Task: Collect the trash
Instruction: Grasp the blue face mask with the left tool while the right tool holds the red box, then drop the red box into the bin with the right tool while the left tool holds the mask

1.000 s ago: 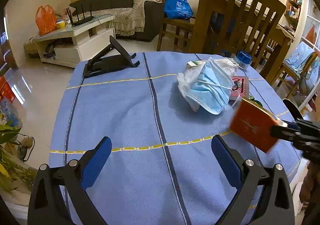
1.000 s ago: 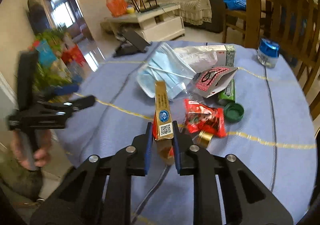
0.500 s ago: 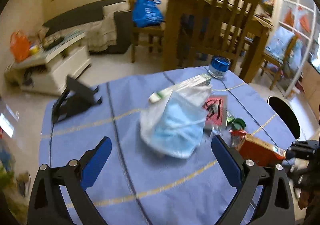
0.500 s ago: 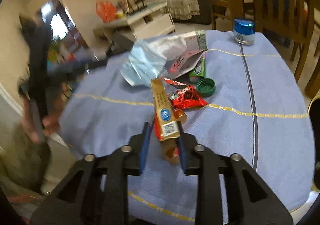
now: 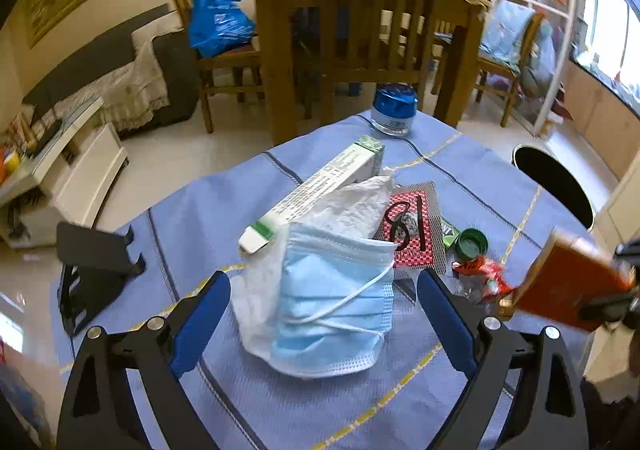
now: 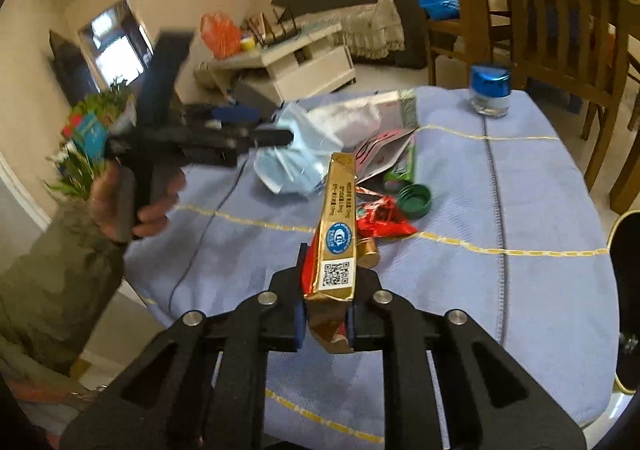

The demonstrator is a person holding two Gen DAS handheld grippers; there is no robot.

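Note:
A blue face mask [image 5: 332, 302] lies on a crumpled white bag [image 5: 348, 205] on the blue tablecloth [image 5: 224, 193]. My left gripper [image 5: 320, 278] straddles the mask. Its jaws are closing, and the pads stand clear of the mask on both sides. My right gripper [image 6: 328, 290] is shut on a gold and red packet [image 6: 338, 209], held above the cloth; the same packet [image 5: 568, 286] shows at the right edge of the left wrist view. More litter lies nearby: a long white-green box [image 5: 320, 185], a red checked sachet [image 5: 412, 226], a green cap [image 5: 472, 242] and a red wrapper [image 5: 484, 274].
A blue-lidded jar [image 5: 394, 109] stands at the table's far edge and a black phone stand [image 5: 92, 262] at its left. A black round bin [image 5: 556, 185] sits beside the table on the right. Wooden chairs [image 5: 372, 9] crowd the far side. A hand [image 6: 132, 205] holds the left gripper.
My left gripper has swung right from bare cloth and rolled, so the mask now lies between its fingers. The right gripper has drifted slightly, still gripping the packet.

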